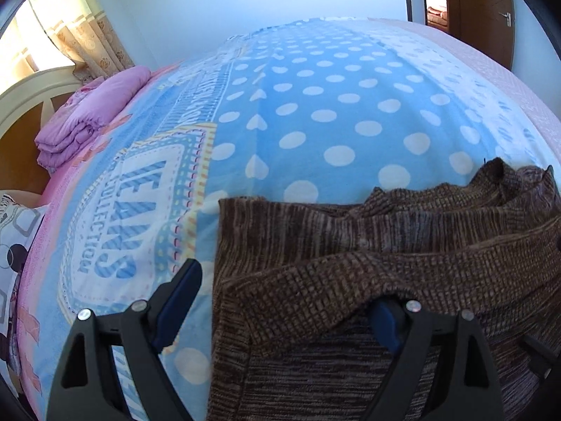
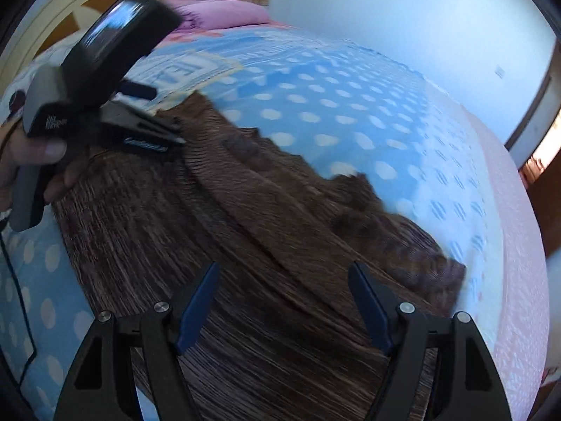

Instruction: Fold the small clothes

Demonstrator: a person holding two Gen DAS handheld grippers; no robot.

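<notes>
- A brown sweater [image 1: 368,266] lies flat on a bed [image 1: 315,112] with a blue dotted cover.
- A folded flap of the sweater lies across its body, like a sleeve laid over the front.
- The long way of the sweater runs from the left gripper's side across to the right gripper's side.
- The left gripper [image 1: 284,301] sits at the sweater's left edge. Its jaws are wide and hold nothing.
- One left finger [image 1: 182,291] is over the bare cover. The other finger [image 1: 385,322] has its tip tucked under the edge of the folded flap.
- So the sweater's left edge lies between the left fingers, but the pads do not press on it.
- The right gripper [image 2: 284,301] is above the middle of the sweater [image 2: 245,245]. Its jaws are wide too, and hold nothing.
- The right view is blurred, so the small folds there are hard to tell.
- In that view, a hand [image 2: 31,168] holds the left gripper at the far-left part of the sweater.
- The left gripper looks nearer to an edge it can grab. The right one has only flat cloth below it.
- A pink quilt [image 1: 91,112] sits folded by the headboard, well apart from the sweater.
</notes>
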